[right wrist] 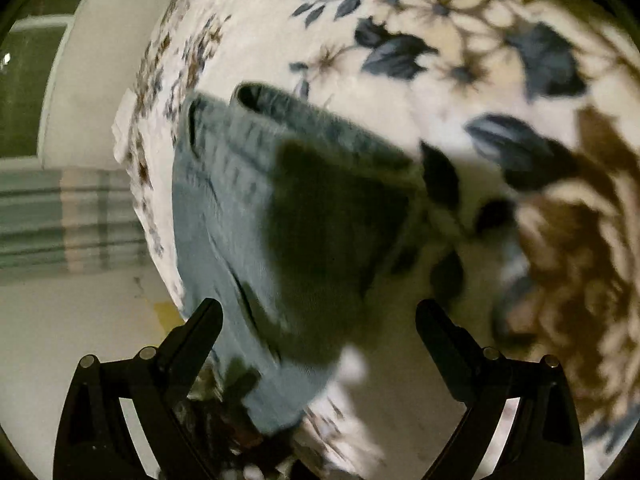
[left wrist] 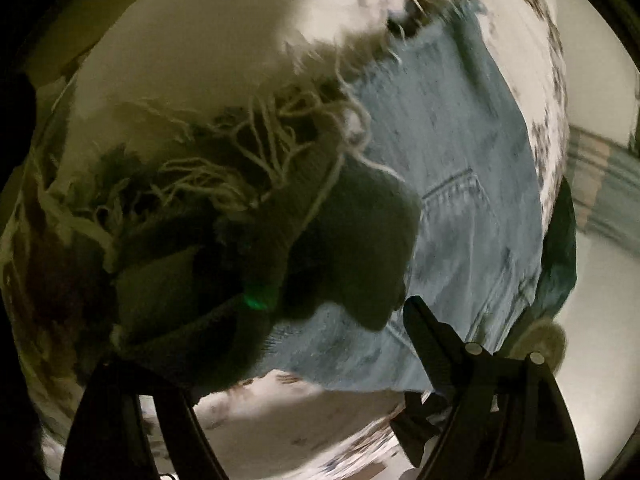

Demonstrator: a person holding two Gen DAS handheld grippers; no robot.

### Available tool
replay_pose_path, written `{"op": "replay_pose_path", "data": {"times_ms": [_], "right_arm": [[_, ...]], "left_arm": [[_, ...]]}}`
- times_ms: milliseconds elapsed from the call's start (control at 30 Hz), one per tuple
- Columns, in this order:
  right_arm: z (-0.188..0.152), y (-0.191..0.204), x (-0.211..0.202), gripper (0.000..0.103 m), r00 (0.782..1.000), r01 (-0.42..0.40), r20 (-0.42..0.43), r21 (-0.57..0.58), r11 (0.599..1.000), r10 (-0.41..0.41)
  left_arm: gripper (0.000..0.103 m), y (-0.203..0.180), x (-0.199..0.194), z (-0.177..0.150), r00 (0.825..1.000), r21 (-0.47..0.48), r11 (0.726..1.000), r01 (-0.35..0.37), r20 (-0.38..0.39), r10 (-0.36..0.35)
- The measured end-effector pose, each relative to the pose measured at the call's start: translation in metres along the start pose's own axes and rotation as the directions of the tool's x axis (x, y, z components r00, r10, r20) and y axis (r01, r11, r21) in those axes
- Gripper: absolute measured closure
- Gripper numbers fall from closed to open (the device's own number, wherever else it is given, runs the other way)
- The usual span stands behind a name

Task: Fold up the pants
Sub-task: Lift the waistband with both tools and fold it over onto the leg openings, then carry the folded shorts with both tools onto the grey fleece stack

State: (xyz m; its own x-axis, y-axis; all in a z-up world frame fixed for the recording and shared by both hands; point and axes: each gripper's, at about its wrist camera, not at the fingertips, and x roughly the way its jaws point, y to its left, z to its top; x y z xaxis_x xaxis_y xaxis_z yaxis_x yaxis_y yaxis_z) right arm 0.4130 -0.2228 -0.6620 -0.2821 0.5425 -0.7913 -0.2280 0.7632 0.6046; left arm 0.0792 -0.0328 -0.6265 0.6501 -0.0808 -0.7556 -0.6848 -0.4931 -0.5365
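Here the jeans [right wrist: 224,216] lie on a flowered bedspread [right wrist: 440,40], frayed hems [left wrist: 248,152] near the left gripper [left wrist: 280,360]. Both the left and the right gripper [right wrist: 318,320] hover over them, jaws wide, holding nothing.

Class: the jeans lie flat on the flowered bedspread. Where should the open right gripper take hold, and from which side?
Grip the jeans at the near corner of the hem edge, coming in low from the bedspread side. That edge lies free between the right gripper fingers, so one finger can probably slide under.
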Motion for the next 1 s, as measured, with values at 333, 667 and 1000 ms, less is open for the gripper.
{"op": "replay_pose_path", "data": {"times_ms": [333, 667, 1000], "right_arm": [[0.024, -0.002, 0.010, 0.007, 0.985, -0.162, 0.072, 0.095, 0.982, 0.156], [0.012, -0.002, -0.007, 0.067, 0.991, -0.084, 0.118, 0.107, 0.991, 0.071], [-0.026, 0.045, -0.064, 0.081, 0.980, -0.117, 0.177, 0.147, 0.982, 0.091]], "left_arm": [[0.048, -0.014, -0.005, 0.007, 0.993, -0.058, 0.996, -0.065, 0.098, 0.070], [0.076, -0.047, -0.034, 0.023, 0.990, 0.168, 0.982, -0.082, 0.123, 0.062], [0.077, -0.111, -0.123, 0.004, 0.986, 0.400, 0.909, -0.117, 0.157, 0.058]]}}
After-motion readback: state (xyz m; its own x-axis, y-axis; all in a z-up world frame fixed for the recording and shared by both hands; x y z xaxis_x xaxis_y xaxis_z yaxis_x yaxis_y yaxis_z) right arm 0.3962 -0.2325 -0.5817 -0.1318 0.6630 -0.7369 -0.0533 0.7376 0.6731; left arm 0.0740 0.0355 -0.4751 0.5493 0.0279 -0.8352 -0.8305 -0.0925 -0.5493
